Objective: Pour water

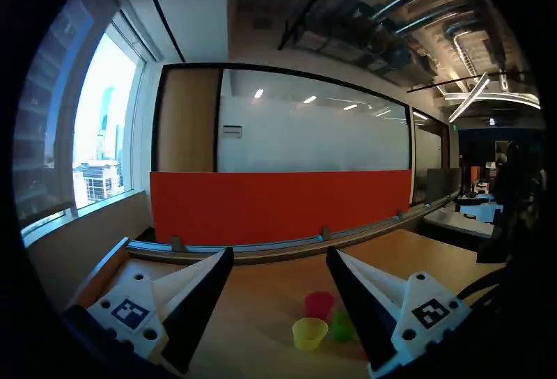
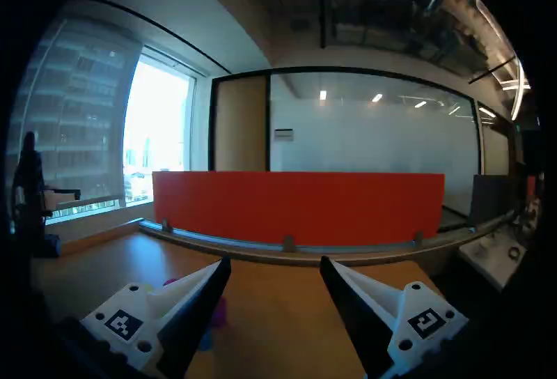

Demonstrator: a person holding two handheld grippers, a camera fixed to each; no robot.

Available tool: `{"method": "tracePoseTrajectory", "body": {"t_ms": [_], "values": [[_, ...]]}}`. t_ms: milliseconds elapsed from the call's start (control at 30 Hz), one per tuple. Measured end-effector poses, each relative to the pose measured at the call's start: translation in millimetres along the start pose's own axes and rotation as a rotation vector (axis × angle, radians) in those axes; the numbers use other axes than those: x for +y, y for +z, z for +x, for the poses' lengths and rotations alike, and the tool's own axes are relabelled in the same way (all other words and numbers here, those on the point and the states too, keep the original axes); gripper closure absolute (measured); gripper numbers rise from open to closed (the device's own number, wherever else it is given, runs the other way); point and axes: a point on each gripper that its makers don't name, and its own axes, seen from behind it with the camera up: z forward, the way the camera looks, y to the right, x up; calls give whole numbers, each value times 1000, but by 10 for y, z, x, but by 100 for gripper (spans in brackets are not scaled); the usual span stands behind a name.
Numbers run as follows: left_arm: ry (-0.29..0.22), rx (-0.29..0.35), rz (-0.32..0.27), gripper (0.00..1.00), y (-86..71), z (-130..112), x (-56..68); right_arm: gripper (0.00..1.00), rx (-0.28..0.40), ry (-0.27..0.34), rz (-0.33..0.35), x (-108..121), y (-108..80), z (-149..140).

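Three little cups are sitting together on the wooden desk (image 1: 264,295) in the left gripper view: a red cup (image 1: 319,304) at the back, a yellow cup (image 1: 310,332) nearest the camera and a green cup (image 1: 341,325) just beside it, all upright and bunched close. They are looking empty, though their insides are too small to be sure.

The left gripper (image 1: 278,250) is hanging above and short of them, its fingers spread wide and holding nothing. The right gripper (image 2: 275,262) is doing the same over its own stretch of desk, fingers wide apart and empty. Down by its left finger a purple thing (image 2: 219,313) is peeking out, with a bit of blue below it. These may be more cups, but I cannot tell.

As for progress, I am judging that the pouring is not yet begun. Nothing is being gripped, no water is showing, and I am not making out a jug or bottle. Picking up a vessel, tipping it and setting it down all seem left to do.

Beyond the desk an orange panel (image 1: 278,205) is running across, with a glass wall behind it and a bright window (image 1: 104,135) off to the side.

On writing, a small sign (image 1: 232,131) is hanging on the glass, too small to read. The gripper fingers are carrying square black-and-white markers (image 1: 131,313), which are patterns, not words. No brand is showing.
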Motion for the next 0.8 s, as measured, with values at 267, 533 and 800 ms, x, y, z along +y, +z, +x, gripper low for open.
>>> {"method": "tracePoseTrajectory", "body": {"t_ms": [267, 533, 800], "values": [[24, -25, -159, 2, 45, -28, 307, 1, -21, 1, 170, -306, -4, -3], [17, -46, -282, 1, 92, -54, 523, 1, -31, 18, 330, -631, -45, 64], [-1, -46, -386, 1, 101, -42, 689, 1, -51, -18, 400, -765, -24, 42]]}}
